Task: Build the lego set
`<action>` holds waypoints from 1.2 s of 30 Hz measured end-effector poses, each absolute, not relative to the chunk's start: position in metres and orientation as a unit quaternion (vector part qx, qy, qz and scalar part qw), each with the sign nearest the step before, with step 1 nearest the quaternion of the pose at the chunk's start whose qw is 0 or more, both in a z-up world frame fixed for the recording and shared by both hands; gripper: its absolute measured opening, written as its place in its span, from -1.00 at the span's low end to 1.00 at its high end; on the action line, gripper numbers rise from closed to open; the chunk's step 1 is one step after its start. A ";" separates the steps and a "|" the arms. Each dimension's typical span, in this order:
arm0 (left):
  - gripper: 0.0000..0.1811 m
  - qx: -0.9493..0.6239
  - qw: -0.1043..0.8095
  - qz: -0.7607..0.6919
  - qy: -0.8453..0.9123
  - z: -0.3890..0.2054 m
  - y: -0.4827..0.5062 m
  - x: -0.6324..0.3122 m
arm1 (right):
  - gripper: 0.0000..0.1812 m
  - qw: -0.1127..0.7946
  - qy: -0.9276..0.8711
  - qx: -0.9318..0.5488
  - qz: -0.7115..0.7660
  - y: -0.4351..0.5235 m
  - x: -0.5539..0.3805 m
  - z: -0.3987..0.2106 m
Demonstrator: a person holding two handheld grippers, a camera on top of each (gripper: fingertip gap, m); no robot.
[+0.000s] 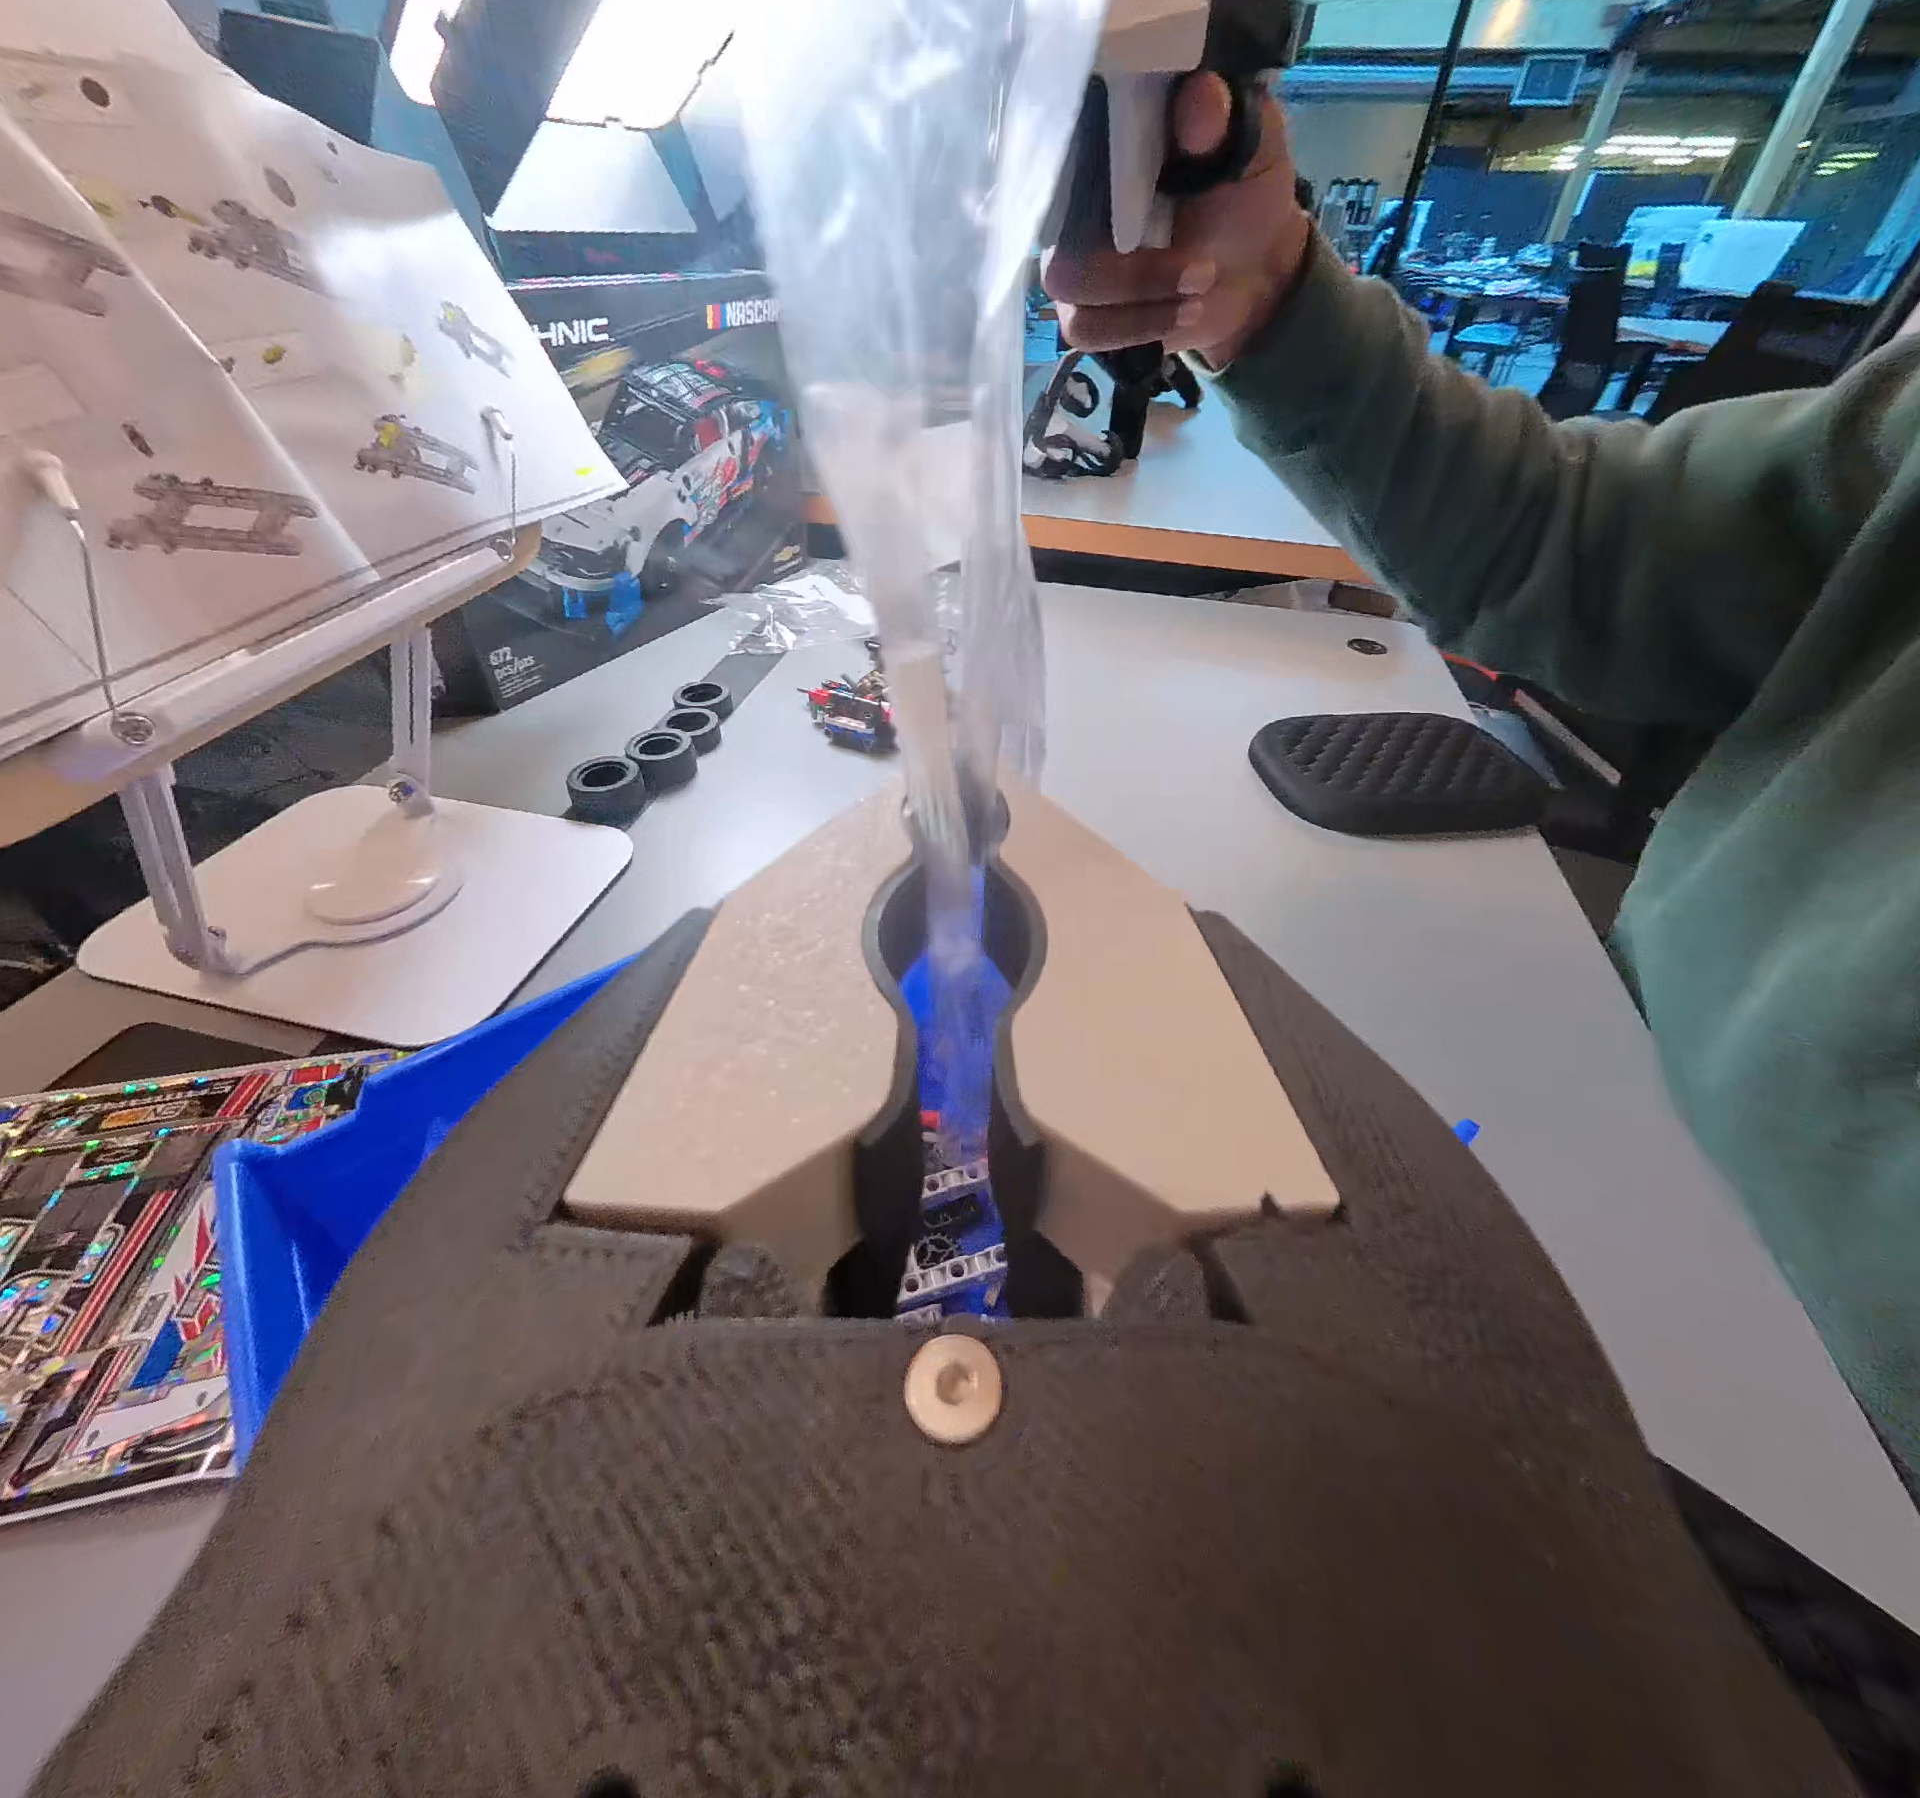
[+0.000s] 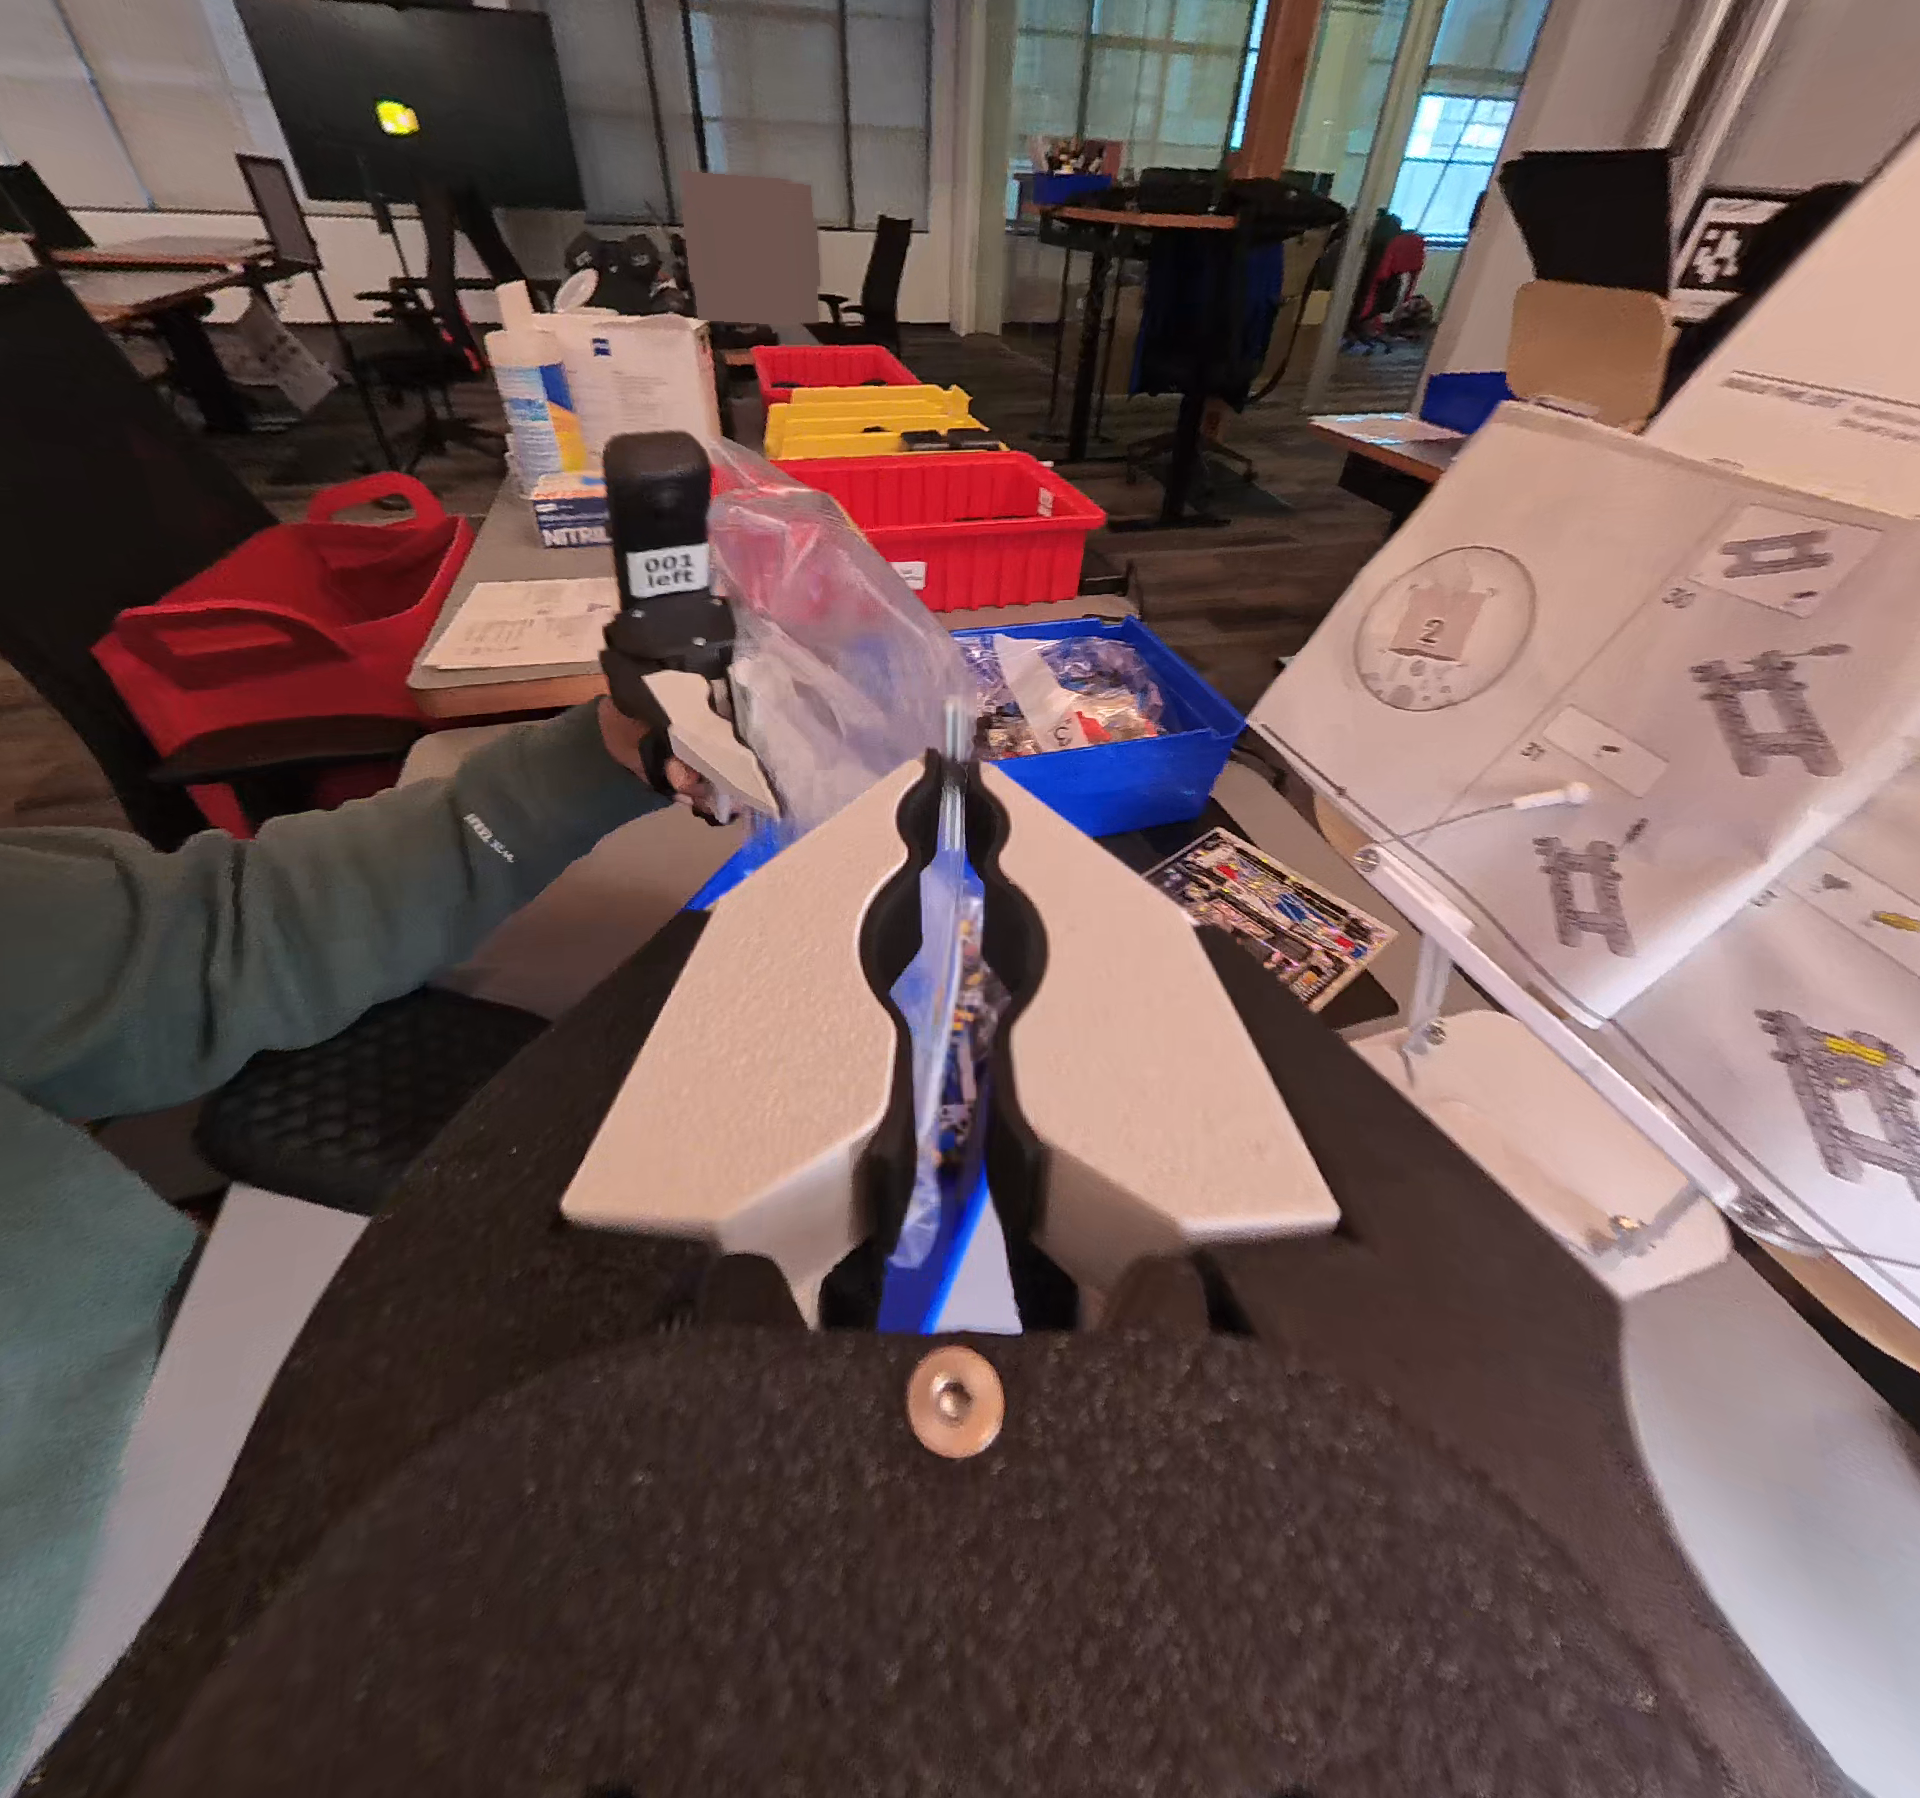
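Lego pieces sit in a clear plastic bag (image 1: 914, 314) that both tongs pinch — the left tongs (image 1: 951, 818) are closed on its lower part, directly above a blue tray (image 1: 312, 1218), and the right tongs (image 2: 951, 782) are clamped on its edge, with the film stretched upward between them. Small grey, blue and red parts show through the film in the gap of the left tongs.

Taking the blue tray as landmark, in the left wrist view: left of it lies a shiny sticker sheet (image 1: 104, 1281) on the counter (image 1: 1299, 969). Behind the tray stands a white book stand (image 1: 364, 907) carrying the open instruction booklet (image 1: 239, 346). Farther back, four black tyres (image 1: 655, 751) lie in a row, with the set's box (image 1: 665, 460) behind them. Right of the tyres sits a small partly built assembly (image 1: 852, 704), and farther right a black wrist pad (image 1: 1392, 772) near the counter's edge.

In the right wrist view, a second blue bin (image 2: 1132, 772) beyond the tongs holds more bagged parts.
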State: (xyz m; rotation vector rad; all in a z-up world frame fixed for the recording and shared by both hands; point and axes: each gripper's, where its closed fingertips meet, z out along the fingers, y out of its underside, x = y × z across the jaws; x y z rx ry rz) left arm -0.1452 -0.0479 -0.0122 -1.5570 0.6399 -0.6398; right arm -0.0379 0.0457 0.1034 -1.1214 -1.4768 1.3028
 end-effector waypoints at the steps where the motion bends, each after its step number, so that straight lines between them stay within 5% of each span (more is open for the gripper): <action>1: -1.00 -0.678 0.619 -0.280 0.280 -0.012 -0.048 -0.148 | -0.97 0.425 -0.588 -0.450 0.521 0.050 -0.036 0.103; 6: -1.00 -0.670 0.622 -0.310 0.263 -0.019 -0.055 -0.150 | -0.96 0.446 -0.576 -0.450 0.518 0.062 -0.043 0.084; 10: -1.00 -0.646 0.640 -0.356 0.215 -0.014 -0.059 -0.160 | -0.42 0.455 -0.568 -0.447 0.520 0.063 -0.056 0.054; 12: -1.00 -0.635 0.647 -0.372 0.199 -0.011 -0.059 -0.165 | -0.34 0.430 -0.579 -0.450 0.527 0.054 -0.069 0.026; 14: -1.00 -0.627 0.652 -0.383 0.186 -0.009 -0.057 -0.168 | -0.46 0.395 -0.594 -0.448 0.538 0.040 -0.080 -0.002; 16: -1.00 -0.635 0.648 -0.382 0.174 -0.013 -0.053 -0.173 | -0.96 0.387 -0.606 -0.441 0.537 0.033 -0.087 -0.018; 17: -1.00 -0.646 0.641 -0.378 0.168 -0.018 -0.050 -0.176 | -1.00 0.382 -0.617 -0.446 0.524 0.036 -0.088 -0.024; 34: -1.00 -0.694 0.575 -0.397 0.170 -0.037 -0.038 -0.196 | -1.00 0.335 -0.589 -0.462 0.572 0.042 -0.083 -0.034; 36: -1.00 -0.686 0.579 -0.404 0.175 -0.037 -0.038 -0.193 | -0.82 0.343 -0.577 -0.461 0.580 0.043 -0.086 -0.032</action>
